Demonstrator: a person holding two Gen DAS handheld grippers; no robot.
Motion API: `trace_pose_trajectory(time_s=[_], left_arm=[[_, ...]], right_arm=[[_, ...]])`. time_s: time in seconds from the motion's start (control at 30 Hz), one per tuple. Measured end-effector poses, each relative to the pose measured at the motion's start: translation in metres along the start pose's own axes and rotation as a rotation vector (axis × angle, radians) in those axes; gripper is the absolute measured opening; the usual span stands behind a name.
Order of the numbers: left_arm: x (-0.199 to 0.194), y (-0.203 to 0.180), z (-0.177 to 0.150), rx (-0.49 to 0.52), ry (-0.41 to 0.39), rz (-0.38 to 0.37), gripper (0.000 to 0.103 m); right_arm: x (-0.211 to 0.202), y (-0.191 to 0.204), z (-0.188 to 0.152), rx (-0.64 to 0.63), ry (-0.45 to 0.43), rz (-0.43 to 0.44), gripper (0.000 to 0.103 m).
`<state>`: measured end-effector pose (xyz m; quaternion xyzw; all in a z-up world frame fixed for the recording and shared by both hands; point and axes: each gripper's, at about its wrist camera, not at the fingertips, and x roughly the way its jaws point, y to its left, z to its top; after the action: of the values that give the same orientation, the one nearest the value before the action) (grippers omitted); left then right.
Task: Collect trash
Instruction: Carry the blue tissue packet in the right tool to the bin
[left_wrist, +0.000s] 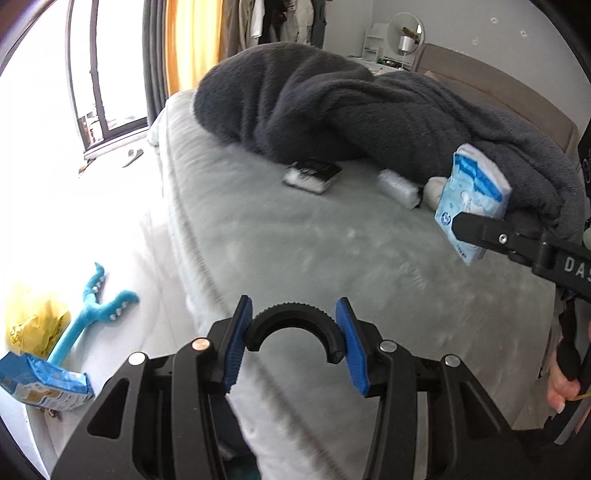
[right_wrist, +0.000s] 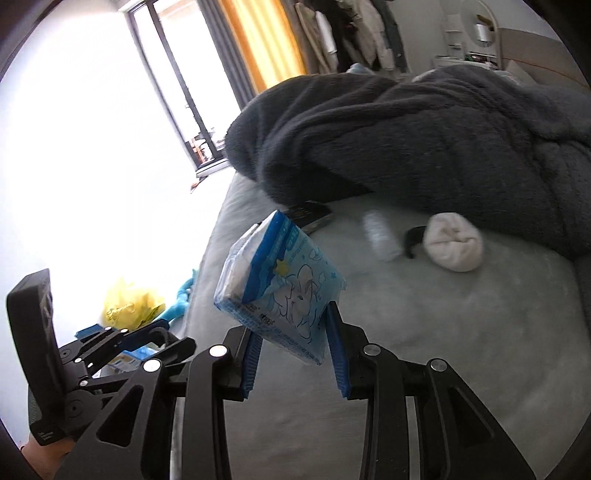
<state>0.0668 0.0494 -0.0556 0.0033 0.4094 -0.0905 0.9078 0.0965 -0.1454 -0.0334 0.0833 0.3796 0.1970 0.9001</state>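
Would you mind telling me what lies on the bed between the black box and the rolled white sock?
A clear plastic roll lies between the black box and the white sock on the bed. The right wrist view shows it best.

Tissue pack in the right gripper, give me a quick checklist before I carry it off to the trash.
1. Grip on the tissue pack: right gripper pinches its lower end between both blue pads. Ok.
2. Pack lifted off the bed: ok.
3. Left gripper free: open, nothing between its pads. Ok.
4. Drop spot: yellow bag lies on the floor beside the bed; whether its mouth is open, cannot tell.
5. Bed cleared: not ok; a clear plastic roll, a white bundle and a dark box lie by the grey blanket.
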Motion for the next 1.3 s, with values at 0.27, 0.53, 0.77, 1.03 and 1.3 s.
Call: trace_pose_trajectory(time_s=[0.27, 0.53, 0.77, 1.03, 1.3], left_arm=[[-0.009, 0.038, -0.016, -0.046, 0.035, 0.048, 0.049], [-0.014, 0.074, -0.028, -0.098, 0.068, 0.064, 0.050], [-0.011, 0.100, -0.044, -0.116, 0.128, 0.085, 0.049], [-0.003, 0.137, -0.071, -0.168, 0.215, 0.086, 0.049], [0.002, 0.171, -0.097, -0.215, 0.308, 0.085, 0.050]], right_arm=[[0.015, 0.043, -0.006, -0.061, 0.028, 0.046, 0.034], [0.039, 0.078, -0.010, -0.123, 0.060, 0.070, 0.034], [0.057, 0.108, -0.008, -0.161, 0.071, 0.106, 0.034], [0.072, 0.155, -0.017, -0.219, 0.084, 0.138, 0.034], [0.092, 0.191, -0.024, -0.267, 0.111, 0.157, 0.034]])
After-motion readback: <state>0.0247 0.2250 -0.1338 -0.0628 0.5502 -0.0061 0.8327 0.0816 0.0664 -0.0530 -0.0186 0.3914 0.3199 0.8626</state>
